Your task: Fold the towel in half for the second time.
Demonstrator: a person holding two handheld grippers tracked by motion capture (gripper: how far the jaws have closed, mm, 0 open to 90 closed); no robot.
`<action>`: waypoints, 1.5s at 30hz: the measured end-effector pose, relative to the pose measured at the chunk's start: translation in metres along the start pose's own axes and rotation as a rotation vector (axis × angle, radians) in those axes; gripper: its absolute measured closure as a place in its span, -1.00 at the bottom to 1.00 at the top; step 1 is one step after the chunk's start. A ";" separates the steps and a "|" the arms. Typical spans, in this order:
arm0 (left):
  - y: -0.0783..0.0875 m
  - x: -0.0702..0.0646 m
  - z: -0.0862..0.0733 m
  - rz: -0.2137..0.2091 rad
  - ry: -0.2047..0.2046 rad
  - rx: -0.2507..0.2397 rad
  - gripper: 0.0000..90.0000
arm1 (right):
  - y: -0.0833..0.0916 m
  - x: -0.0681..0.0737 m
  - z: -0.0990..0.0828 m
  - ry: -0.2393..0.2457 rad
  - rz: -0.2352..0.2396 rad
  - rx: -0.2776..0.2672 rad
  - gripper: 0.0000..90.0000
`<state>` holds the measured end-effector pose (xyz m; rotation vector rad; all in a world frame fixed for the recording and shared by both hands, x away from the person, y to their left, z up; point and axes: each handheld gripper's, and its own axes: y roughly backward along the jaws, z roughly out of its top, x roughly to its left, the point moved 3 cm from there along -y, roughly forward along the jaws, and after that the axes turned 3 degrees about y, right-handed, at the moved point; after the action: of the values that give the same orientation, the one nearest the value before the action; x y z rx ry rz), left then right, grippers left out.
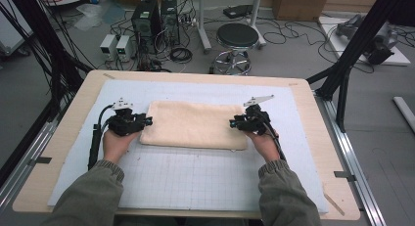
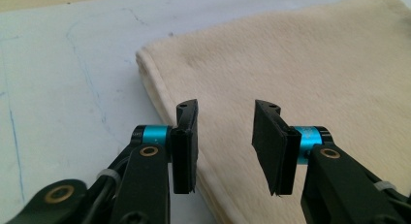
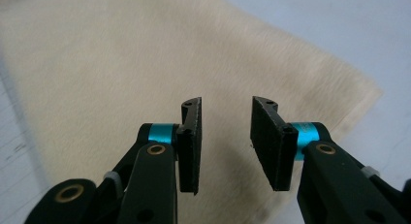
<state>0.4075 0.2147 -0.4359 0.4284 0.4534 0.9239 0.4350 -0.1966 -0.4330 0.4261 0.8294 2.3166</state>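
A folded cream towel lies flat on the pale gridded mat in the middle of the table. My left gripper sits at the towel's left edge, my right gripper at its right edge. In the left gripper view the jaws of the left gripper stand apart over the towel just inside its folded edge, with nothing between the pads. The right gripper view has the right gripper with its jaws apart above the towel near a corner, pads bare.
The mat covers most of the wooden tabletop. Beyond the table's far edge stand a black stool, computer towers and loose cables on the floor. Black frame posts rise at the right.
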 end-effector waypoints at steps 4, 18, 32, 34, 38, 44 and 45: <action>0.002 -0.005 -0.010 -0.009 -0.005 0.040 0.30 | -0.003 0.004 -0.006 -0.001 -0.001 0.010 0.47; -0.001 -0.013 -0.025 -0.026 0.001 0.100 0.70 | -0.016 0.005 -0.012 0.031 -0.003 0.040 0.49; 0.005 -0.015 -0.028 -0.022 0.005 0.050 0.70 | -0.015 0.005 -0.012 0.028 -0.010 0.027 0.39; 0.006 -0.014 -0.027 -0.006 -0.004 0.038 0.63 | -0.014 0.005 -0.011 0.028 -0.013 0.022 0.35; 0.012 -0.013 -0.023 0.016 -0.025 0.000 0.47 | -0.011 0.007 -0.010 0.027 -0.012 0.013 0.28; 0.017 -0.019 -0.019 -0.012 -0.069 -0.053 0.55 | -0.007 0.014 -0.005 0.047 0.001 -0.009 0.28; 0.017 -0.020 -0.019 -0.014 -0.073 -0.053 0.56 | -0.006 0.016 -0.004 0.047 0.004 -0.006 0.28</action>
<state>0.3755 0.2096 -0.4389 0.4085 0.3638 0.9019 0.4238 -0.1842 -0.4392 0.3722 0.8443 2.3405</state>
